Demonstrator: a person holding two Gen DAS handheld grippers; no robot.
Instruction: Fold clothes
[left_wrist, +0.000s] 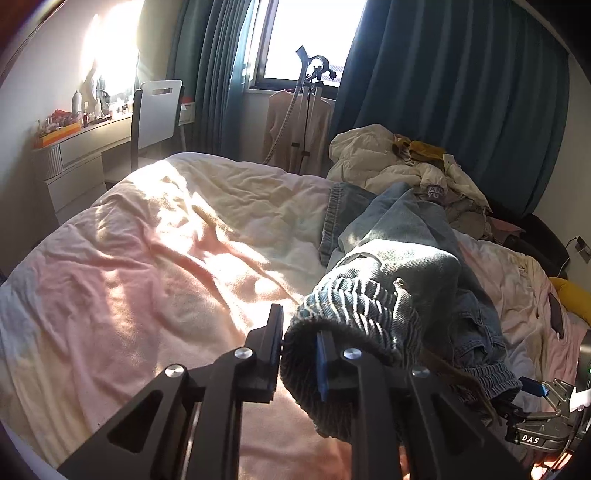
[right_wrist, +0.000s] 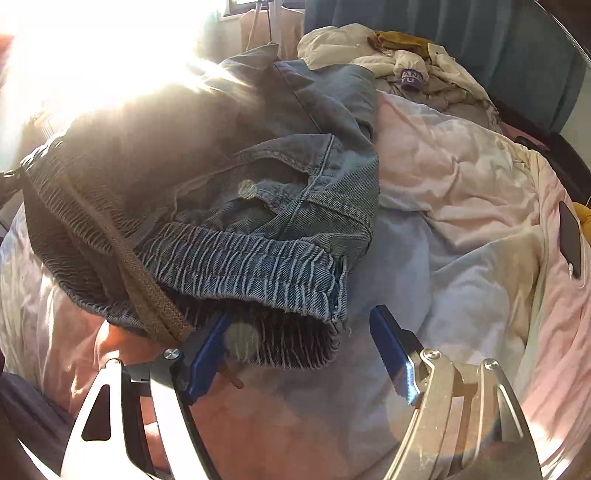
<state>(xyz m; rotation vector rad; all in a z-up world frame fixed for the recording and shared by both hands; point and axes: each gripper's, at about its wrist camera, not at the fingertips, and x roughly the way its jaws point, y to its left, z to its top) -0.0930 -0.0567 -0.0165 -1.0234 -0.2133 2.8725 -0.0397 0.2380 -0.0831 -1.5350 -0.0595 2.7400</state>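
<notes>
- The jeans lie in a heap on the bed, legs trailing away from both tools toward the pile of pale clothes by the curtain.
- The left gripper has the bunched elastic waistband between its 2 fingers. The gap is narrow and the cloth fills it, but I can't say from here whether the pads bite or just brush it.
- The right gripper stands wide, nothing clamped. The waistband's edge droops over its left finger; its right finger is clear of the denim, over bare sheet.
- In the left view, the right tool sits low and to the right, just past the waistband's far end.
- My read: the step is getting 1 firm hold at each end of the waistband so the jeans can be lifted and shaken flat.
- To do it well, I'd slide the right tool forward and a little left until both layers of the band sit deep between the fingers, then close.
- Keep the brown drawstring out of the bite; it crosses just ahead of the left finger and would slip.
- The left hold looks shallow; a deeper pinch before lifting would be safer.
- A phone rests far right on the bed, well clear.
</notes>
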